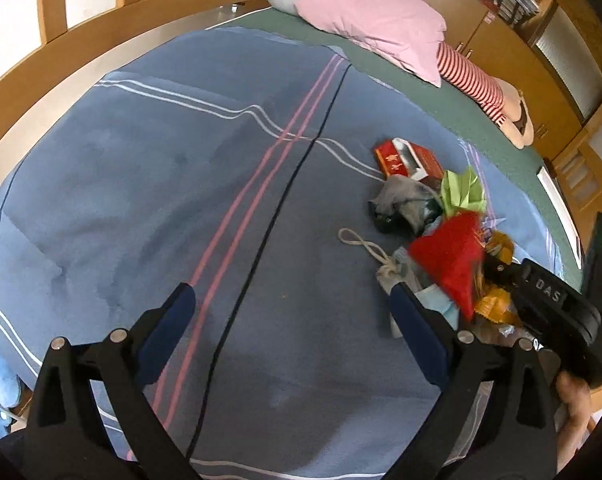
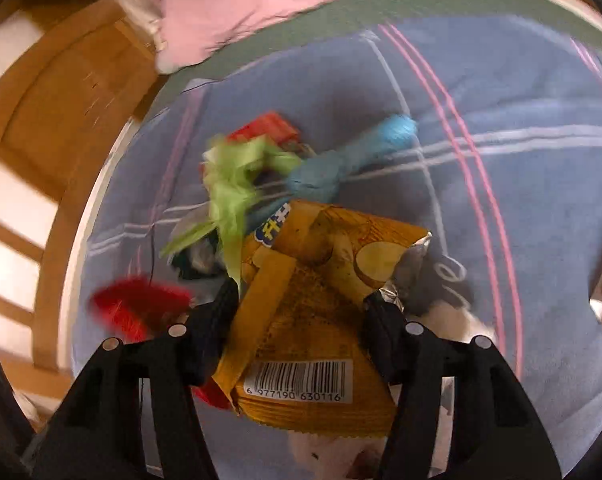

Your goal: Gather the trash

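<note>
crowding the yellow snack bag (image 2: pixel 313 300): green paper (image 2: pixel 231 184), red wrapper (image 2: pixel 137 304)

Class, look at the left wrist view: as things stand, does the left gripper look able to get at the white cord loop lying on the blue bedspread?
Probably yes. The left gripper is open and empty, and the white cord loop lies exposed on the blue bedspread just ahead, with nothing lying over it.

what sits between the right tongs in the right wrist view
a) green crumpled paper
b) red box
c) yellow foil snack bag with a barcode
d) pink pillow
c: in the right wrist view the yellow foil snack bag with a barcode fills the gap between the fingers of the right tongs, while the green crumpled paper lies beyond it on the blue striped blanket.
</note>
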A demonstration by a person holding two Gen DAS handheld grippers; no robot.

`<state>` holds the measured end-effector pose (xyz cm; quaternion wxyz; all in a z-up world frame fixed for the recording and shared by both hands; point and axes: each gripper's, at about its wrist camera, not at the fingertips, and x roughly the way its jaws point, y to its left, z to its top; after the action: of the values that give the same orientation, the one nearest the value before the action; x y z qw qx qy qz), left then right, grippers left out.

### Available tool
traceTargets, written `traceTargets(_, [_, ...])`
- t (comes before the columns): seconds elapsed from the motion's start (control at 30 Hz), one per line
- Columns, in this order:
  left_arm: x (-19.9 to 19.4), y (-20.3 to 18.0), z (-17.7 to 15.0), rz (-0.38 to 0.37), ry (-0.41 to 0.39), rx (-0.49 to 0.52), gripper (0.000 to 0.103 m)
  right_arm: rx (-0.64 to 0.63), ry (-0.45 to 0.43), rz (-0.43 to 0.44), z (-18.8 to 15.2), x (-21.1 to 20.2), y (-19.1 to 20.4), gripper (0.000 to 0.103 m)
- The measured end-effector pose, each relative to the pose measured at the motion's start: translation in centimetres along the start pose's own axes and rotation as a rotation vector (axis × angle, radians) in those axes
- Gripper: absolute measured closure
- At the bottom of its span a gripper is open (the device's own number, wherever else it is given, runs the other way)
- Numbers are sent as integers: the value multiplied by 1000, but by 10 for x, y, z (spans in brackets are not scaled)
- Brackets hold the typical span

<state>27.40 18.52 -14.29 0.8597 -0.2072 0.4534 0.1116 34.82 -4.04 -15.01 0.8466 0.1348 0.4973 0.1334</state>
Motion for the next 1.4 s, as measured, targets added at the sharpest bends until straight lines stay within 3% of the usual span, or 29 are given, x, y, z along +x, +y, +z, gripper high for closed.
traceTargets(0.13, [0, 9, 3, -11, 8, -44, 6, 28, -71, -29, 5, -20, -10, 30])
traceTargets(0.3, [-5, 5, 6, -27, -20, -40, 6, 77, -197, -115, 1, -63, -33, 29])
traceTargets(0.43, [-7, -13, 5, -38, -73, 40, 6, 88, -164, -158, -20, -71, -43, 29])
traceTargets(0.6, [9, -39, 8, -111, -47, 82, 6, 93, -8, -173, -49, -40, -54, 29])
traceTargets(0.67, [19, -49, 8, -145, -18, 76, 6, 130, 48, -106, -58, -29, -56, 36])
traceTargets(0.7, [24, -53, 7, -164, -2, 75, 6, 134, 67, -88, -62, -29, -57, 52])
traceTargets(0.83, [38, -68, 0, -180, 45, 111, 6, 80, 72, -60, -74, -44, -47, 73])
traceTargets(1.07, [62, -89, -8, -142, 112, 203, 6, 81, -33, -133, -88, -88, -58, 76])
traceTargets(1.13, [70, -96, -12, -155, 147, 231, 15, 79, -37, -155, -91, -91, -63, 72])
traceTargets(1.23, [75, -97, -15, -180, 173, 234, 41, 90, -48, -174, -95, -94, -71, 43])
traceTargets(1.3, [74, -90, -14, -239, 181, 204, 64, 95, -59, -187, -98, -95, -73, 34])
traceTargets(1.4, [67, -83, -10, -261, 151, 169, 76, 101, -43, -197, -97, -90, -72, 34])
